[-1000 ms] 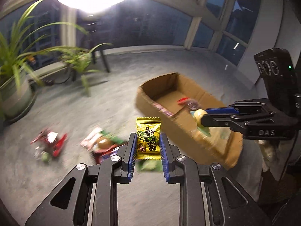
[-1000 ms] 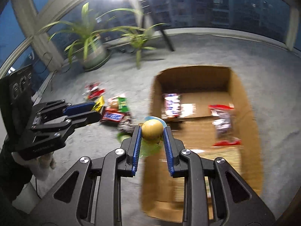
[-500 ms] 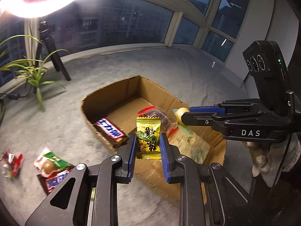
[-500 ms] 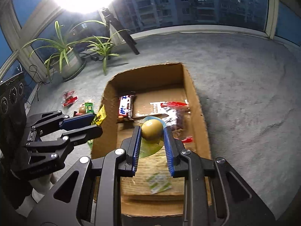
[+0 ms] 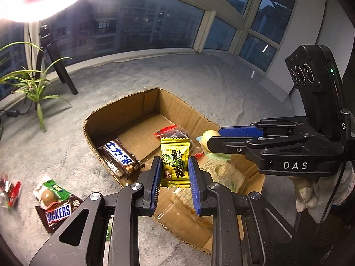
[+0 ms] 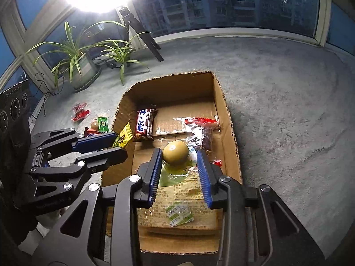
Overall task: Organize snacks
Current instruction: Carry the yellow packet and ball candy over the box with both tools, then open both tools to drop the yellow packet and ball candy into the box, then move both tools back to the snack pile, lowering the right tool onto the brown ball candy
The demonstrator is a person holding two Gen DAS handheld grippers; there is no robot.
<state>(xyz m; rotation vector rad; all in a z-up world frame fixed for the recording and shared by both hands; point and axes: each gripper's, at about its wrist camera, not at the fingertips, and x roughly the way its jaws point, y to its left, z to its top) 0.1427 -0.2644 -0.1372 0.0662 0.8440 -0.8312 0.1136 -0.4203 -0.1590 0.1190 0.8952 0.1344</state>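
Left wrist view: left gripper [image 5: 174, 169] clamped on a yellow candy packet [image 5: 175, 161], held upright between the blue pads above the near-left wall of the cardboard box [image 5: 124, 108]. Right gripper [image 5: 210, 140], to its right, holds a round yellow-green snack [image 5: 207, 137] over the box interior. Ahead of the left gripper, inside the box: one dark chocolate bar [image 5: 119, 158] against the left wall and one red-topped clear bag [image 5: 172, 133]. Below both grippers, a flat clear-wrapped pack [image 6: 177, 204] lies on the box floor (print unreadable). Left of the left gripper, outside the box on grey carpet [image 5: 199, 84]: Snickers bar [image 5: 58, 214], green-labelled snack [image 5: 52, 191], red wrapper [image 5: 10, 191]. Beyond, spider plant [image 5: 33, 86].
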